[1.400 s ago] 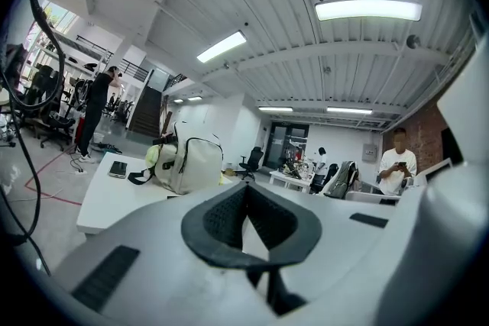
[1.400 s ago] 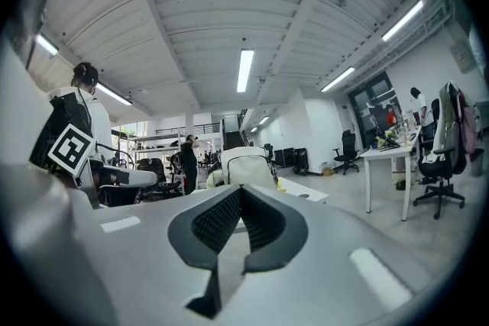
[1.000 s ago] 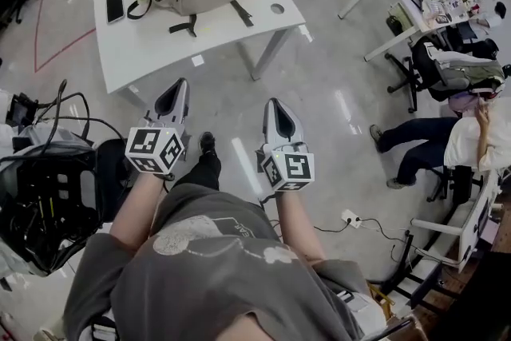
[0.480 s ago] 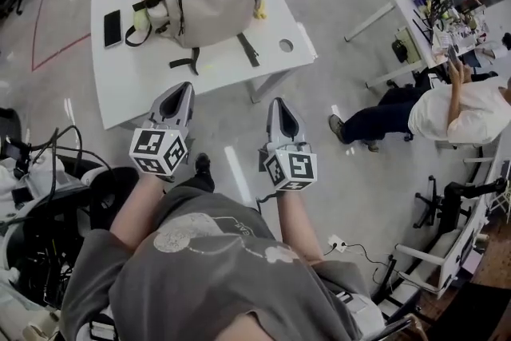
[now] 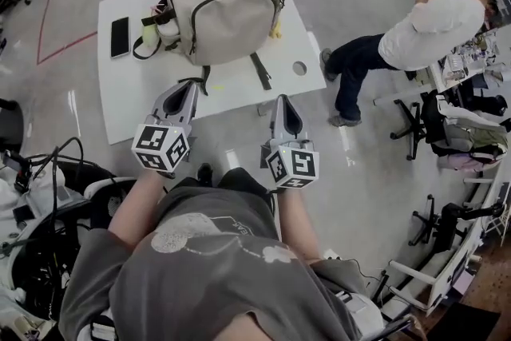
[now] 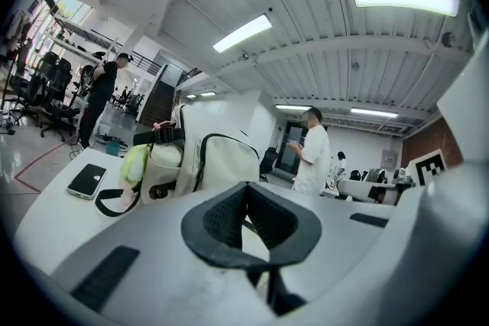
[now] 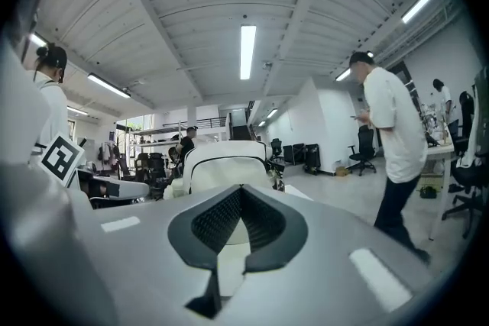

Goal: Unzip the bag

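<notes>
On the white table [image 5: 144,92], a beige backpack [image 5: 227,12]

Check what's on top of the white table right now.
On the white table: a beige backpack and a black phone lying flat beside it. A yellow-green item sits at the backpack's side pocket. Anything beneath or inside the backpack is covered.

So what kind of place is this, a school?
Probably not a school. It looks like a big workshop or lab office: a plain white table, rolling office chairs, and long strip lights on a bare ceiling.
</notes>
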{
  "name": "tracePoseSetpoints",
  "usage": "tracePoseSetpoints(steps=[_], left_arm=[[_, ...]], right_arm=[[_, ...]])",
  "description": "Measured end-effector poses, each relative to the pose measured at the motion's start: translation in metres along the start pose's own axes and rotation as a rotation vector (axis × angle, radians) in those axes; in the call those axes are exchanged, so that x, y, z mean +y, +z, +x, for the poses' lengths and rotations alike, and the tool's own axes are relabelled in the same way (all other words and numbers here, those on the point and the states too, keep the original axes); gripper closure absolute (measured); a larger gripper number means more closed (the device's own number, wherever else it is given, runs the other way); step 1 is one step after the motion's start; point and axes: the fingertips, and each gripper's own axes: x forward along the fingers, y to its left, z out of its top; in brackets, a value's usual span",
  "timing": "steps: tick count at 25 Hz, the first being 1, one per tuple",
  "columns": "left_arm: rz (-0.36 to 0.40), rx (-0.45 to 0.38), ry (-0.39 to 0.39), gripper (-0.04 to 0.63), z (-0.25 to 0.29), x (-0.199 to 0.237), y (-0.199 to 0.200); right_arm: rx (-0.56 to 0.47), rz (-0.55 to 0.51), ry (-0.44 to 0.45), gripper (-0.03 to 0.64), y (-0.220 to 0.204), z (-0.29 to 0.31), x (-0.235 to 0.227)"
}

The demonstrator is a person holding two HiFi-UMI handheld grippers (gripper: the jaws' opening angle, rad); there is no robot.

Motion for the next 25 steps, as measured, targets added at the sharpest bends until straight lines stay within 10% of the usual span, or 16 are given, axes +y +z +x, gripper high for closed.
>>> tracePoseSetpoints(steps=[22,25], left_arm=[[0.104,0.066,0.269,0.586,0.081,0.074,-0.022],[0.117,0.105,0.297,0.508,0.09,0.084,-0.032]], right_arm=[[0.029,0.0,0.225,0.617,0.01,0.174,-0.051],[0.054,-0.003,0.263,0.617,0.007,0.193,-0.058]])
